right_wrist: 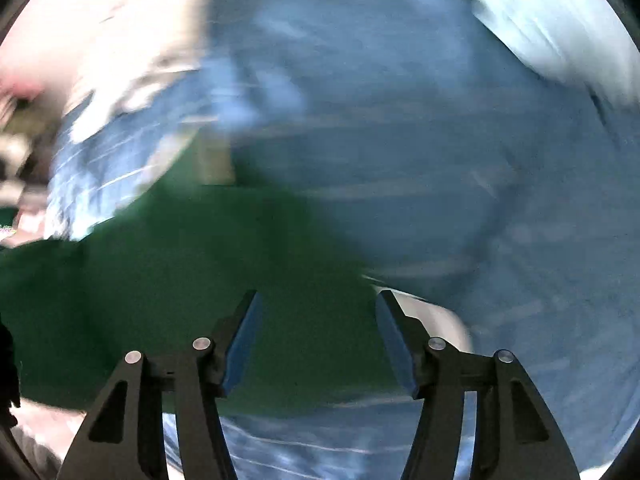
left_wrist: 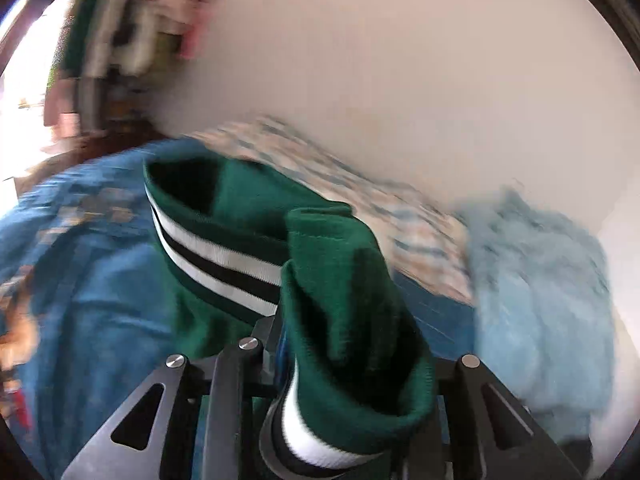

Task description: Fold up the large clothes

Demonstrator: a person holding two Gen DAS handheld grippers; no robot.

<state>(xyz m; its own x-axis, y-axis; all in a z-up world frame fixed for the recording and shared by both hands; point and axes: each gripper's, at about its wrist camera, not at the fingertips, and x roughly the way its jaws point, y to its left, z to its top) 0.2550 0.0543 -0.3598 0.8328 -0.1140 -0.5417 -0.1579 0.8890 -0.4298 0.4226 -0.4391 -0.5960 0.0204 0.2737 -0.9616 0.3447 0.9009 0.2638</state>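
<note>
A green garment [left_wrist: 248,204] with a white-and-black striped rib band [left_wrist: 216,264] lies on a blue bedspread [left_wrist: 100,280]. My left gripper [left_wrist: 316,344] is shut on a bunched fold of the green garment, which drapes over and hides the fingertips. In the right wrist view the green garment [right_wrist: 160,288] spreads flat below my right gripper [right_wrist: 318,304], which is open and empty just above it. Both views are motion-blurred.
A light blue fluffy cloth [left_wrist: 536,300] lies at the right on the bed, beside a patterned sheet [left_wrist: 360,184]. A plain wall [left_wrist: 400,60] stands behind. Blurred shelves with clutter [left_wrist: 120,40] are at the far left. Blue bedding [right_wrist: 400,140] fills the right wrist view.
</note>
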